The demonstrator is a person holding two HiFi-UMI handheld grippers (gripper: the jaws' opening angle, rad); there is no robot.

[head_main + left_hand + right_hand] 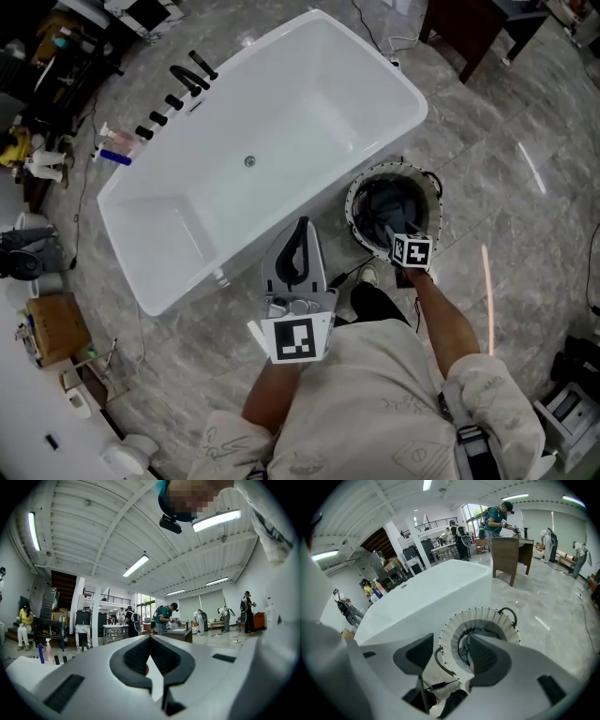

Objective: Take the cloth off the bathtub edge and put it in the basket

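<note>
A white bathtub (281,141) stands on the marble floor, and I see no cloth on its rim. To its right is a round white basket (427,192) with black handles, holding a dark grey cloth (382,202). My right gripper (390,232) hangs over the basket's near edge and points down into it. Its jaws are open with nothing between them, and the right gripper view shows the basket (487,620) through the gap of that gripper (450,644). My left gripper (300,230) is held level near the tub's near side. In its own view the left gripper (150,639) has its jaws shut and empty.
Black tap fittings (183,84) line the tub's far rim, with bottles (117,150) on the floor beside them. A wooden table (478,33) stands beyond the basket. A cardboard box (56,323) and clutter lie at the left. My shoe (367,276) is near the basket.
</note>
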